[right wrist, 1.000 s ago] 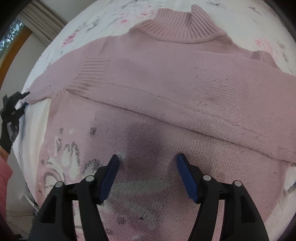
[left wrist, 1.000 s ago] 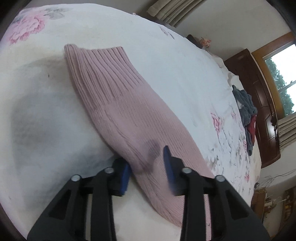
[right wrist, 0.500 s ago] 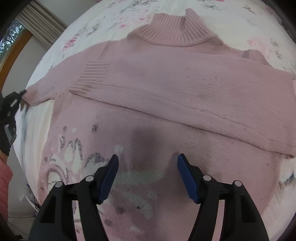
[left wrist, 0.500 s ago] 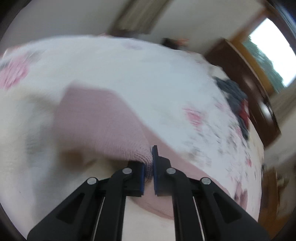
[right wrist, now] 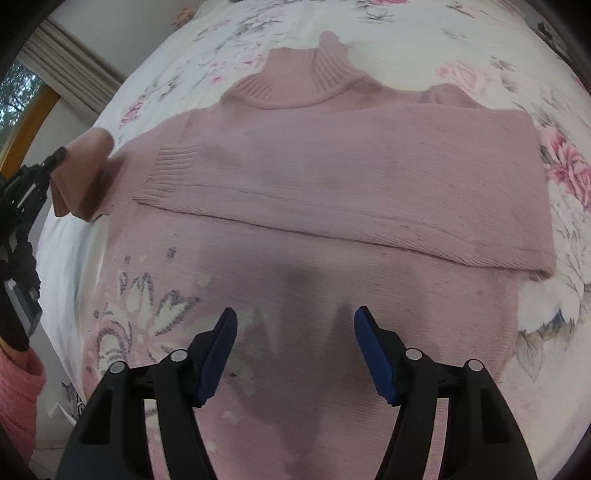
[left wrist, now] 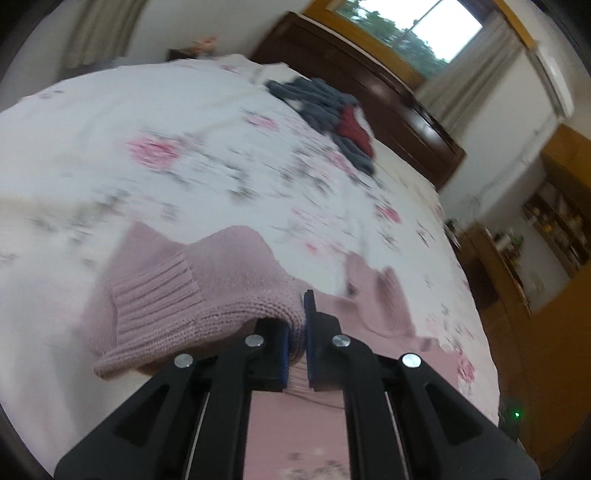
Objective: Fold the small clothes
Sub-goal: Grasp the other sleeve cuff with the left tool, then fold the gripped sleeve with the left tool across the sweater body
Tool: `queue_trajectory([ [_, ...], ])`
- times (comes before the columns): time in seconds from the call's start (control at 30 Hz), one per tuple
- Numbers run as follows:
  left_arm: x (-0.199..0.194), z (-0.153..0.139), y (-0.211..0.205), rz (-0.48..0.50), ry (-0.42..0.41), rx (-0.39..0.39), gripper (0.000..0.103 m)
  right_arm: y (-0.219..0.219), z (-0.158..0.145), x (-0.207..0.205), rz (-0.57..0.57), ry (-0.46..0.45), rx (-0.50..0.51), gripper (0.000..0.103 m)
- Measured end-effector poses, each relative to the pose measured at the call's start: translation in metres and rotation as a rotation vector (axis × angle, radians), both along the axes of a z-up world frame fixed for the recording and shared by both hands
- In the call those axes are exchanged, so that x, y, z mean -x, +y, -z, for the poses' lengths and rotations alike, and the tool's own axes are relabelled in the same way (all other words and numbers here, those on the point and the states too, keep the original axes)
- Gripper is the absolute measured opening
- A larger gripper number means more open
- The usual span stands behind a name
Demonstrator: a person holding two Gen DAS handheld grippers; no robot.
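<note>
Step in hand: folding the second sleeve in. My left gripper (left wrist: 295,341) has its jaws pinched nearly together on the left sleeve (left wrist: 207,295) of the pink turtleneck sweater (right wrist: 325,280), gripping the knit a little back from the ribbed cuff (left wrist: 151,299) — the cuff hangs loose off to one side, lifted clear of the bed. From the right wrist view that same sleeve (right wrist: 83,173) shows raised at the sweater's edge with the left gripper (right wrist: 55,158) on it.

My right gripper (right wrist: 295,345) hovers low over the sweater's lower front near the grey-white flower pattern (right wrist: 144,314), jaws wide apart, holding nothing. Can't tell if it touches the knit.

The sweater lies flat, front up, collar (right wrist: 299,81) away from me. The other sleeve (right wrist: 332,206) is already laid across the chest, its cuff ending near the lifted one.

Next move, as I judge it: carry the held sleeve across the chest and lay it on or beside the folded one, keeping the cuff from curling under — then let go and take the hem for the fold upward. Loose knit may drag the shoulder along; the right gripper could pin the body.

Surface: a bed with a white floral bedspread (left wrist: 184,147), soft, slightly rumpled. A pile of grey and red clothes (left wrist: 332,110) sits near the dark wooden headboard (left wrist: 406,107). Window (left wrist: 417,26) with curtains behind, wooden shelving (left wrist: 557,218) off to the side.
</note>
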State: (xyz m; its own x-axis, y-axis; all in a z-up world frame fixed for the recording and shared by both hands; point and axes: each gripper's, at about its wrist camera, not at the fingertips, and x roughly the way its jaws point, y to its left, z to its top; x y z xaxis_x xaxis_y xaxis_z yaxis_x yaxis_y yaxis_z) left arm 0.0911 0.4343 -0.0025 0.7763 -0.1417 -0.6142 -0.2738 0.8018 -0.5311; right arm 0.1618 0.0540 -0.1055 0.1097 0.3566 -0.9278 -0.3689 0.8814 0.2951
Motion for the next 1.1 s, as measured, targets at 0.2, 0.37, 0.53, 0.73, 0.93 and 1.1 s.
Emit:
queue_trajectory([
  [0.2,-0.032,0.033,-0.065,0.065,0.034,0.035,0.005,-0.015,0.009,-0.005,0.031,0.013,-0.017,0.066],
  [0.37,-0.051,0.082,-0.091,0.081,0.135,0.064,0.005,-0.023,0.012,-0.004,0.038,0.022,-0.029,0.066],
  [0.53,-0.047,0.119,-0.093,0.105,0.218,0.1,0.01,-0.022,0.016,-0.005,0.029,0.028,-0.019,0.066],
  [0.73,-0.015,0.102,-0.077,0.173,0.212,0.145,0.025,-0.012,0.013,-0.011,0.027,0.029,-0.013,0.067],
  [0.93,0.015,0.062,-0.024,0.077,0.149,0.066,0.03,0.023,0.0,-0.024,0.003,0.042,-0.052,0.067],
  [1.1,-0.007,0.081,0.009,-0.001,0.252,0.003,0.03,0.073,-0.014,-0.039,-0.024,0.061,-0.113,0.067],
])
